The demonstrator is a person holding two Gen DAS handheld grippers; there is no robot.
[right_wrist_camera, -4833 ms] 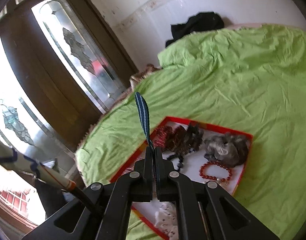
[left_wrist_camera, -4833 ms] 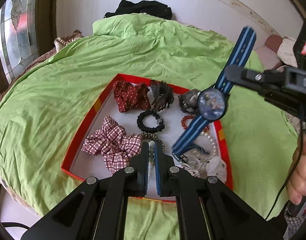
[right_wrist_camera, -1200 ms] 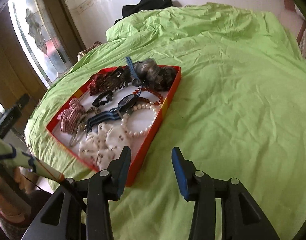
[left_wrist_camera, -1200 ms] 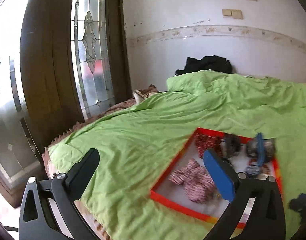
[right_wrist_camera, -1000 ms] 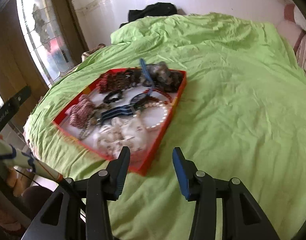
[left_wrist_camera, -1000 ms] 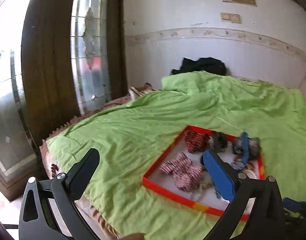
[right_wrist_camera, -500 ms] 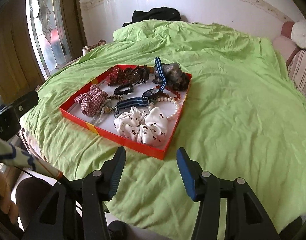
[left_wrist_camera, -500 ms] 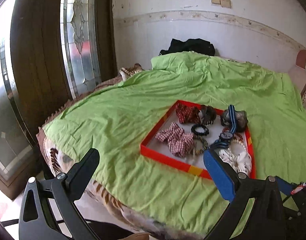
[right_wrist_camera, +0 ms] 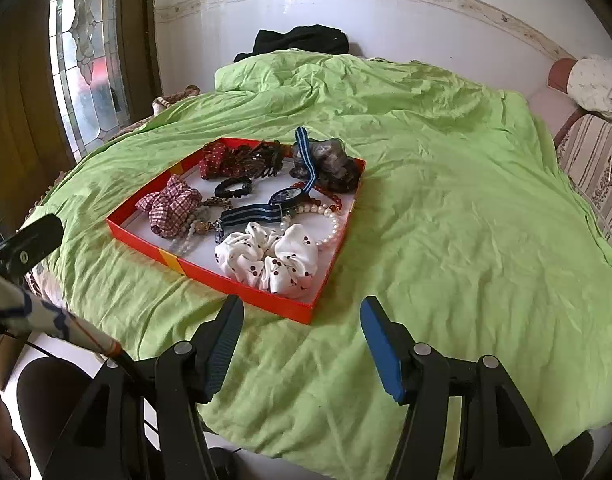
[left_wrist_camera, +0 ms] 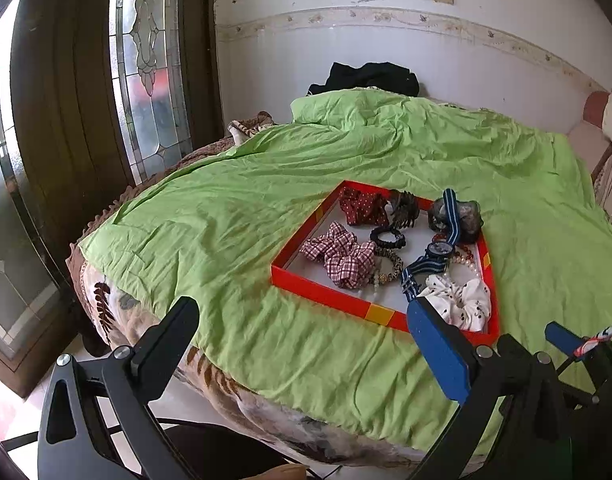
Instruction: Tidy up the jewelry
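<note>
Red-rimmed tray (right_wrist_camera: 209, 270) near the bed's (right_wrist_camera: 446, 216) foot edge already holds our watch (right_wrist_camera: 283, 197), beads and scrunchies. Our left gripper (left_wrist_camera: 301, 344) and right gripper (right_wrist_camera: 299, 344) hang spread and empty, so we judge little remains.

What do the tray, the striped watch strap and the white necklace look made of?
Tray: likely cardboard, matte red, thin folded walls. Watch strap: woven fabric, probably nylon; it bends limply and shows striped weave. White necklace: glossy round beads, pearl-like; real or imitation cannot be told.
</note>
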